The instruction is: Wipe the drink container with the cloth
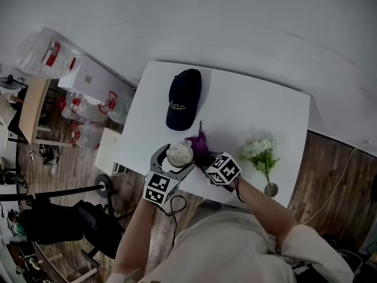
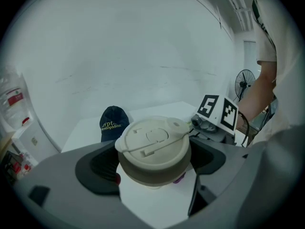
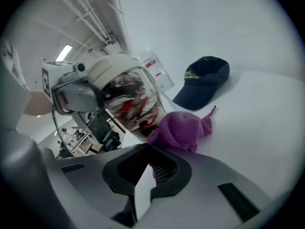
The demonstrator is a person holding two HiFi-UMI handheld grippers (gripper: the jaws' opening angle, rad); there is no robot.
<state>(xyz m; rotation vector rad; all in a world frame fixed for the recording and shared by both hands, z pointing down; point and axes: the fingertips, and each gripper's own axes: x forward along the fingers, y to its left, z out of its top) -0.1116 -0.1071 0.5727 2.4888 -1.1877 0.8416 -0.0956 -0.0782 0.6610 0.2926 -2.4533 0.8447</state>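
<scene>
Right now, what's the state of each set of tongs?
Left tongs: closed on the drink container.
Right tongs: closed on the purple cloth.

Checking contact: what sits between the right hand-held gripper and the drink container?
The purple cloth, bunched beside the drink container and pinched in the right hand-held gripper; the right gripper view shows it.

A white table (image 1: 253, 102) stands on a wood-plank floor (image 1: 321, 164). Toward its far side lies a dark navy cap (image 1: 184, 99) with yellow lettering. Just nearer is a bunched purple cloth (image 1: 199, 145) (it touches the drink container (image 1: 179, 155), whose base is hidden from above). White flowers (image 1: 260, 151) with green leaves sit near the right front corner, well apart from the cap.
</scene>
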